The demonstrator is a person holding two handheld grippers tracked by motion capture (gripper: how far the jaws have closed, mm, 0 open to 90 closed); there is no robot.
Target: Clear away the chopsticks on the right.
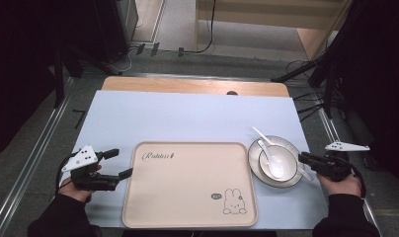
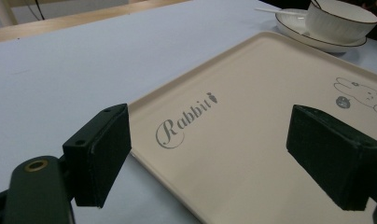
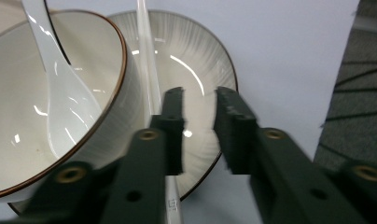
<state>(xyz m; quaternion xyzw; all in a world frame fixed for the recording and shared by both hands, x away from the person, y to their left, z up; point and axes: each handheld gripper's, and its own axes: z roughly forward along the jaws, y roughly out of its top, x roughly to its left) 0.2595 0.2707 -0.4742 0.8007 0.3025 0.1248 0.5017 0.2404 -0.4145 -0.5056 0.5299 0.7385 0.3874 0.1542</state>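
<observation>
A beige tray (image 1: pixel 187 187) printed with "Rabbit" and a bunny lies in the middle of the pale blue mat; it also lies close ahead in the left gripper view (image 2: pixel 252 93). My left gripper (image 1: pixel 122 162) (image 2: pixel 214 158) stands wide open at the tray's left edge, one jaw over the mat and one over the tray. To the tray's right, a ribbed plate (image 1: pixel 291 148) (image 3: pixel 200 60) carries a white bowl (image 1: pixel 282 159) (image 3: pixel 126 116) with a white spoon (image 1: pixel 271 160) (image 3: pixel 60 102) inside. A long white utensil handle (image 3: pixel 147 70) lies across the plate. My right gripper (image 1: pixel 302 158) (image 3: pixel 198 126) hovers over the plate's right rim, jaws slightly apart, gripping nothing.
The mat (image 1: pixel 187 113) covers a wooden table whose far edge (image 1: pixel 187 85) shows bare. Grey floor, metal rails and cables surround the table; the mat's right edge (image 3: pixel 336 93) is close beside the right gripper.
</observation>
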